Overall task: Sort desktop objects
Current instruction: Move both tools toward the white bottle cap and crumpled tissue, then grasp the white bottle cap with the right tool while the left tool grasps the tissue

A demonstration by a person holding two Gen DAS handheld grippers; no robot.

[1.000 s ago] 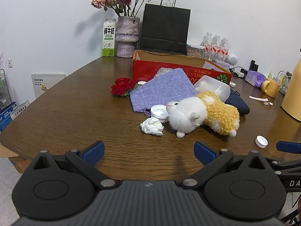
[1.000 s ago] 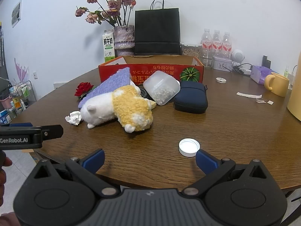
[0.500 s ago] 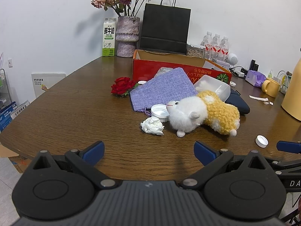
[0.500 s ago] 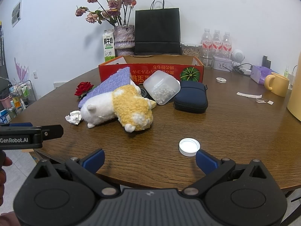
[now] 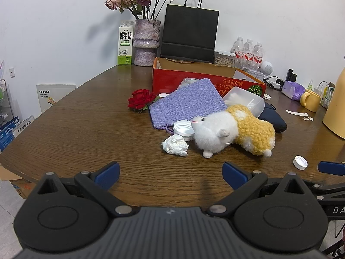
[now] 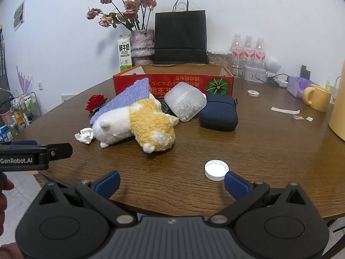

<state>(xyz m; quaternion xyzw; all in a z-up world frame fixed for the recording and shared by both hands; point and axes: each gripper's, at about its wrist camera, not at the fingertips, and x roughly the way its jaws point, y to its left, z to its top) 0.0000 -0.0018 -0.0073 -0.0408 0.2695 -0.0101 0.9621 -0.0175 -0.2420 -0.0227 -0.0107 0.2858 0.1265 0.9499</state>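
Note:
A white and yellow plush toy (image 5: pixel 232 132) (image 6: pixel 138 125) lies on the brown table beside a crumpled tissue (image 5: pixel 175 145) (image 6: pixel 84 135), a white jar lid (image 5: pixel 184 128), a purple cloth pouch (image 5: pixel 185 105) (image 6: pixel 127 97), a red fabric rose (image 5: pixel 140 100) (image 6: pixel 96 101), a clear plastic box of white beads (image 6: pixel 185 103) and a navy zip case (image 6: pixel 218 113). A small white bottle cap (image 6: pixel 216 169) (image 5: pixel 300 162) lies near the front edge. A red cardboard box (image 5: pixel 207 79) (image 6: pixel 172 82) stands open behind them. My left gripper (image 5: pixel 170 173) and right gripper (image 6: pixel 171 180) are open and empty at the near edge.
At the back stand a vase of dried roses (image 5: pixel 146 41), a milk carton (image 5: pixel 125 43), a black paper bag (image 5: pixel 189 36) and water bottles (image 6: pixel 248 51). A yellow mug (image 6: pixel 317 98), a yellow jug (image 5: pixel 336 105), paper scraps and a tape roll (image 6: pixel 253 93) lie at right.
Both grippers have crept slightly forward toward the objects. Nothing on the table has moved.

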